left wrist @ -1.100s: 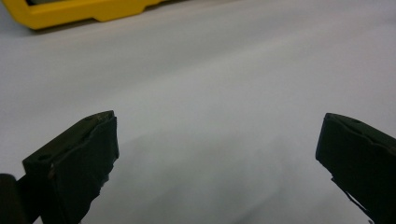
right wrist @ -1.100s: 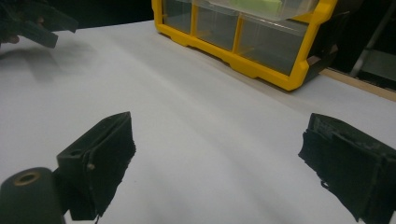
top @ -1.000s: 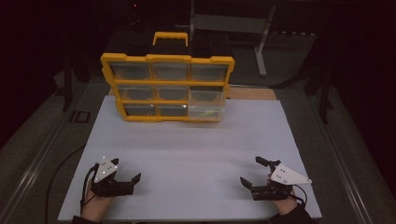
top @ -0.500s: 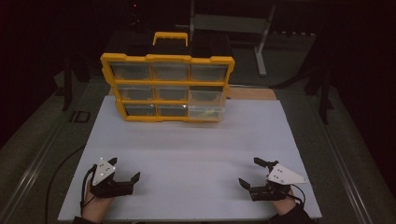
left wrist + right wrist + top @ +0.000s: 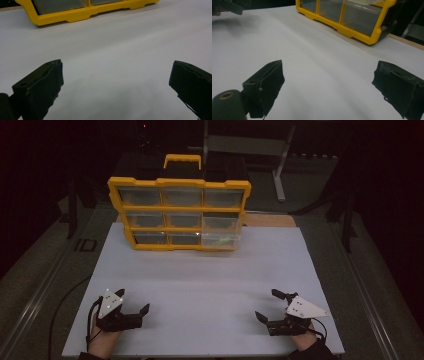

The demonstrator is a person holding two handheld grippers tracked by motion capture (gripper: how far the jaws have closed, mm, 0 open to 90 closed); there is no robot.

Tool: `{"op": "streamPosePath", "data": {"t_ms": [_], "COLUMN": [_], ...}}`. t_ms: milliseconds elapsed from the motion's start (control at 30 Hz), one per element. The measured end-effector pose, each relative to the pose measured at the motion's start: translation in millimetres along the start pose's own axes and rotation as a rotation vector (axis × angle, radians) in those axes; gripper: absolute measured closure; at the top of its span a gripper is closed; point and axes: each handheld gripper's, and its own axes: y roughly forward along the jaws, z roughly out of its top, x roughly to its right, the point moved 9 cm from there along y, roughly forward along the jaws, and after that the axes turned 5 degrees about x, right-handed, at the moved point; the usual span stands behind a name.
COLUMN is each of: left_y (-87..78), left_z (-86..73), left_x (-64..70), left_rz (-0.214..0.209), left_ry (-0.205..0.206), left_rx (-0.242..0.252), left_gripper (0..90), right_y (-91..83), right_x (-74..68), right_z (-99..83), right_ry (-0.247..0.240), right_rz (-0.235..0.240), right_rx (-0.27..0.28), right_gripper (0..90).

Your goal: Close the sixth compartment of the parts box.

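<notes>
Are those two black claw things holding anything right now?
No. The left gripper and right gripper are both open and empty above the white table, far from the yellow drawer organizer.

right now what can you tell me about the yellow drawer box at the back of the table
The drawer box is a yellow plastic frame, as it looks, with a yellow carry handle on top. It holds three rows of three clear drawers; the bottom right one shows something yellowish inside, too blurred to name. It stands upright at the far edge of the white tabletop, front toward the person. Only the tabletop touches it; both grippers lie well short of it.
</notes>
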Motion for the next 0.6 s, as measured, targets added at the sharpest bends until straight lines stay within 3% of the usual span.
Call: {"op": "streamPosePath", "data": {"t_ms": [433, 600], "left_y": [-0.5, 1.1], "left_z": [1.0, -0.1], "left_x": [0.8, -0.2], "left_rz": [-0.001, -0.004], "left_ry": [-0.006, -0.013], "left_rx": [0.009, 0.004], "left_gripper": [0.1, 0.1], "right_y": [-3.1, -5.8], "right_x": [1.5, 0.5], "right_z": [6.7, 17.8], "right_ry": [-0.011, -0.017], "right_rz": [-0.013, -0.024], "right_rx": [0.01, 0.031], "right_gripper": [9.1, 9.1]}}
